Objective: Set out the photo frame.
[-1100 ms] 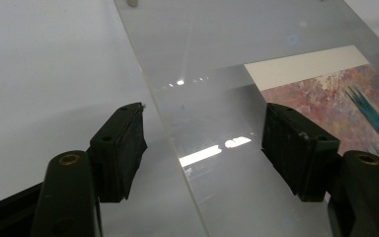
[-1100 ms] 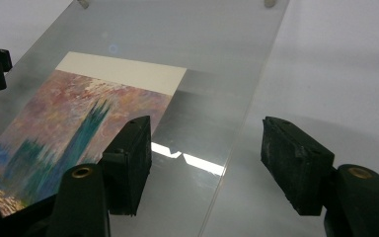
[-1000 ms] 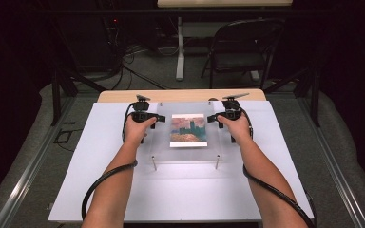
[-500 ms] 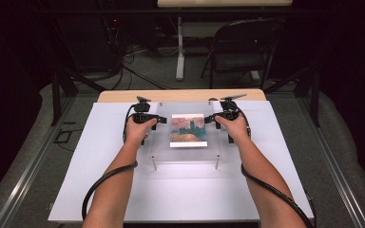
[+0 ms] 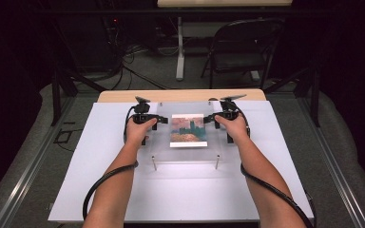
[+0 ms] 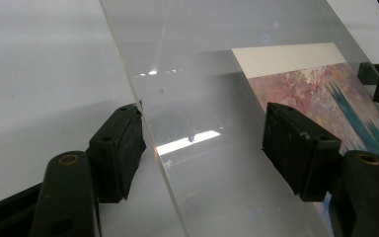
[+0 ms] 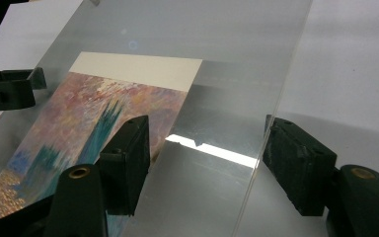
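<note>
Both claws, left (image 6: 202,148) and right (image 7: 205,163), gape astride a clear panel (image 5: 183,159) covering a pink-teal painted print (image 5: 188,130).

The person's forearms are bare, with no sleeves showing. Each hand carries a black two-jaw gripper, left (image 5: 161,120) and right (image 5: 208,119), with blocky, screw-holed rubber pads (image 6: 298,148), brass-ringed pivots and a thick black looping cable (image 5: 100,185).

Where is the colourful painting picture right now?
In the high view the colourful painting card lies under the clear acrylic sheet, in the middle of the white table, between the left gripper and right gripper.
</note>
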A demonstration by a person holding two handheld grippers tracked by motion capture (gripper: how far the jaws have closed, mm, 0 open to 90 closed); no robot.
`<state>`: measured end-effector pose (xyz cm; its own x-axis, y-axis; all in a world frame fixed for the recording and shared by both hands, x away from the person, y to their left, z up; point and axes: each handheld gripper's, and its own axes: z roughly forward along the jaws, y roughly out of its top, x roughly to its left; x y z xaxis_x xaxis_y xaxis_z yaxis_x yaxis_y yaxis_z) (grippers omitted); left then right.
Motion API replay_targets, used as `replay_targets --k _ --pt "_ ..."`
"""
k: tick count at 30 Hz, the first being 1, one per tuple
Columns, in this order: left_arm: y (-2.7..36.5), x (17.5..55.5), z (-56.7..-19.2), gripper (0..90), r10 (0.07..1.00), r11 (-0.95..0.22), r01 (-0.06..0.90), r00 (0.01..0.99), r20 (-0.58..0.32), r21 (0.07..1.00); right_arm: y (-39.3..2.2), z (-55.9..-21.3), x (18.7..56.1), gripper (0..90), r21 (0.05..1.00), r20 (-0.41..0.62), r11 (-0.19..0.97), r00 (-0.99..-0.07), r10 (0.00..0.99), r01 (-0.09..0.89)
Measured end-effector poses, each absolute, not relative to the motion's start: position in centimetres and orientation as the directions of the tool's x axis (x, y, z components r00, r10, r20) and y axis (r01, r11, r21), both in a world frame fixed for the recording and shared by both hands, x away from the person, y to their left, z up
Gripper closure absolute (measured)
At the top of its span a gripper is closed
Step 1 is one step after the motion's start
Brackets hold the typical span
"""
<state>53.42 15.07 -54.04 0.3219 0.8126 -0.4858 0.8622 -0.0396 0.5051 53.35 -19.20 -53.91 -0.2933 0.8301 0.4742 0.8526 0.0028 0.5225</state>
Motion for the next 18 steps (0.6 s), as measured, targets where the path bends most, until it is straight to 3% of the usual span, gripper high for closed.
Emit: replay_targets --k 18 --pt "15.52 53.43 -53.67 39.5 0.814 -0.018 0.874 0.295 -0.5 0.485 -19.06 -53.64 53.38 36.4 0.514 0.477 -0.013 -0.274 0.835 0.858"
